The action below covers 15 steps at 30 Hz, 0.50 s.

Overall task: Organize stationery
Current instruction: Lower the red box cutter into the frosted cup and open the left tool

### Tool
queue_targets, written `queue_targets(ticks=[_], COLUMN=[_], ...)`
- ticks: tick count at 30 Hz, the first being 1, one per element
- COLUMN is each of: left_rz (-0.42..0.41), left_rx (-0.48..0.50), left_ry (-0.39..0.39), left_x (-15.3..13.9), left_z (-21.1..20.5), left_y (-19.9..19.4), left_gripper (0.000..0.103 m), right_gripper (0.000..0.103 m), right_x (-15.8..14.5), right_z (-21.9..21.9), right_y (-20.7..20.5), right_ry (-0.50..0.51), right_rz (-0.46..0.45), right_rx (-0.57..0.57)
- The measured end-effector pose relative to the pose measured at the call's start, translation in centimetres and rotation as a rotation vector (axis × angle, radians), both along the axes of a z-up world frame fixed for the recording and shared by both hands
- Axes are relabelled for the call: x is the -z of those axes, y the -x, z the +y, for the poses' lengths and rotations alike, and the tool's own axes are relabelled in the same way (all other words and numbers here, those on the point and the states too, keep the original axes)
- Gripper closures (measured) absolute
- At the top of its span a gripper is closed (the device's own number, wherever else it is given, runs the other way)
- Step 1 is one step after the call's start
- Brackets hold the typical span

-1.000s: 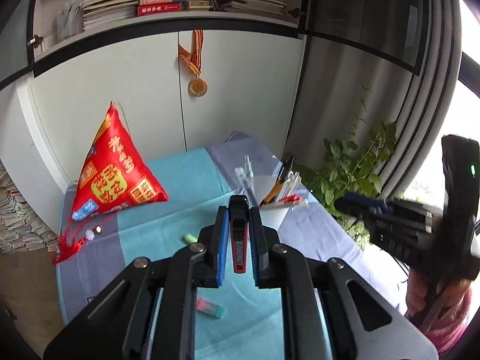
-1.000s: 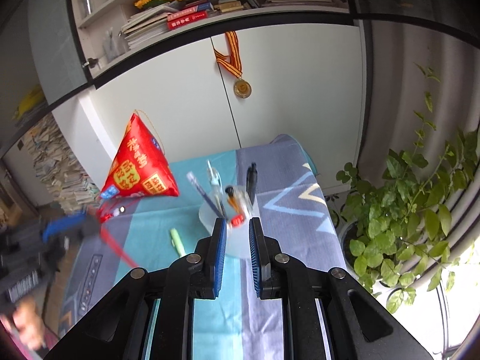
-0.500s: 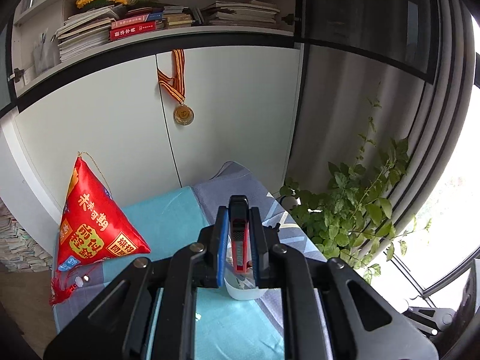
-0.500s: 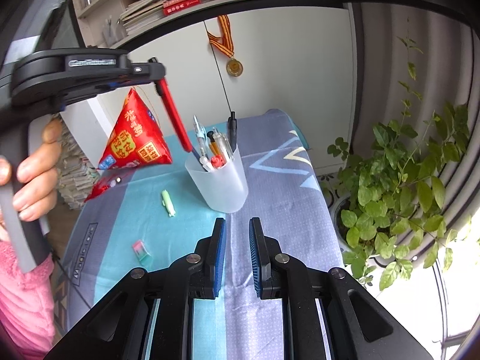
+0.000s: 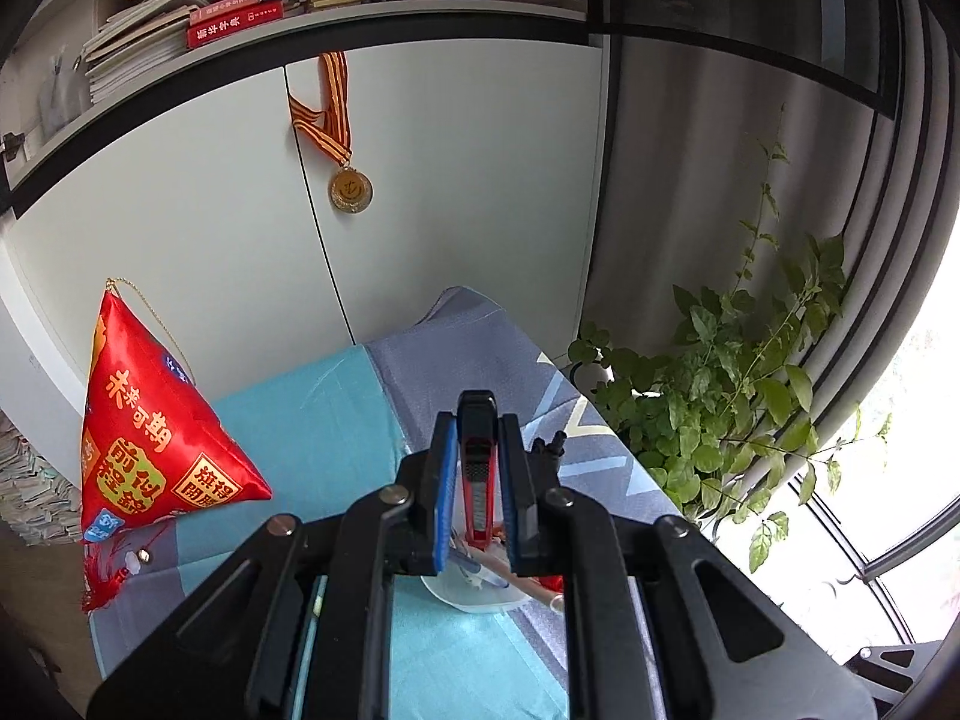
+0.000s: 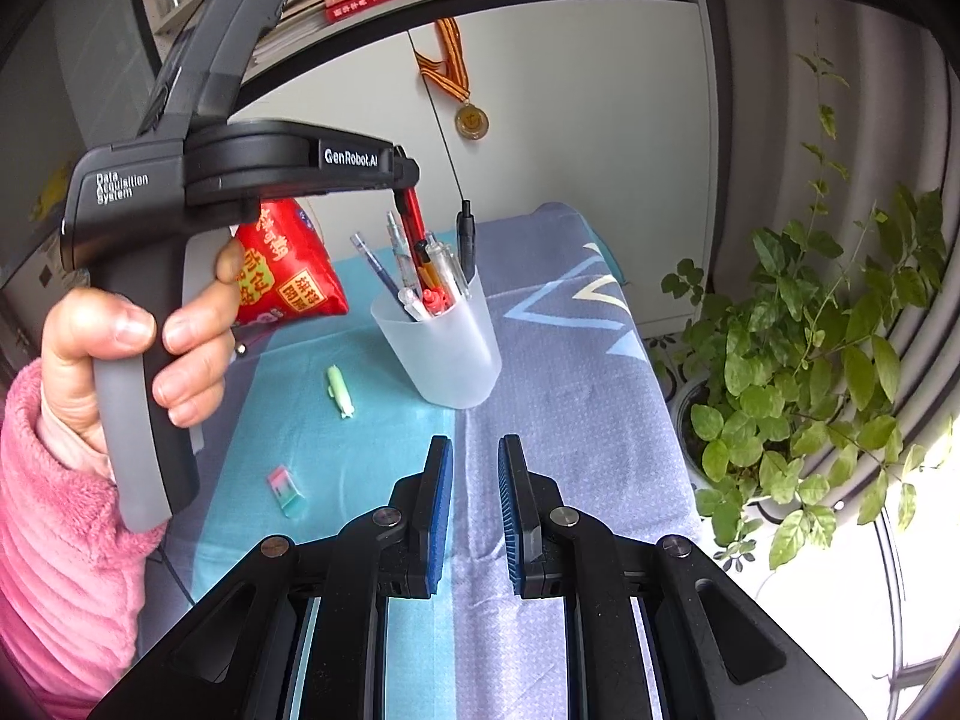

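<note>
My left gripper (image 5: 477, 426) is shut on a red pen (image 5: 478, 480) and holds it upright over the translucent white pen cup (image 5: 474, 594). In the right wrist view the left gripper (image 6: 403, 177) holds the red pen (image 6: 414, 222) with its lower end among several pens in the cup (image 6: 444, 348). My right gripper (image 6: 474, 450) is open and empty, low over the cloth in front of the cup. A light green eraser (image 6: 340, 391) and a pink-and-green eraser (image 6: 285, 489) lie on the teal cloth to the left of the cup.
A red pyramid-shaped cushion (image 5: 147, 432) stands at the back left of the table. White cabinet doors with a hanging medal (image 5: 350, 189) are behind. A leafy potted plant (image 6: 798, 336) stands right of the table edge.
My left gripper has come down over the cup with the red pen, whose lower end now sits among the pens. My right gripper has drawn back a little and stays open.
</note>
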<state>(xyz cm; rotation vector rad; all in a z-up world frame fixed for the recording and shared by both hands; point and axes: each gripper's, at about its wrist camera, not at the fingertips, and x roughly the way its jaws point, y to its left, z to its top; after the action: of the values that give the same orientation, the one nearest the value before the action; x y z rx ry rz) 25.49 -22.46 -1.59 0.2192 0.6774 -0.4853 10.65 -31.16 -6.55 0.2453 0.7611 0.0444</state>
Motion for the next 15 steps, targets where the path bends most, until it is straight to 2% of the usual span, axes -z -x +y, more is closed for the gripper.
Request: queue_targets(ticks=[7,11,12,13,15], left_rz=[0.006,-0.009,-0.009,-0.013,-0.033], left_rx=[0.017,0.025,0.029,0.028,0.016], left_ry=[-0.035,-0.053,-0.046,-0.039,-0.028], left_x=[0.9,0.5,0.3,0.0,-0.6], left_z=[-0.3,-0.2,0.0,0.2,0.7], left_y=[0.4,0.8,0.9,0.9,1.2], left_gripper=[0.089,0.088,0.086,0.075,0.062], right_gripper=[0.089,0.088,0.089,0.088,0.088], right_x=[0.3,0.4,0.4,0.3,0.3], right_z=[0.4,0.5,0.5,0.5,0.4], right_y=[-0.1,-0.1,-0.1,-0.1,-0.1], right_ry=[0.0,0.0,-0.001,-0.003,-0.007], right_rz=[0.012,0.016,0.015,0.015,0.017], right_rx=[-0.015,-0.018,-0.018,-0.018,-0.017])
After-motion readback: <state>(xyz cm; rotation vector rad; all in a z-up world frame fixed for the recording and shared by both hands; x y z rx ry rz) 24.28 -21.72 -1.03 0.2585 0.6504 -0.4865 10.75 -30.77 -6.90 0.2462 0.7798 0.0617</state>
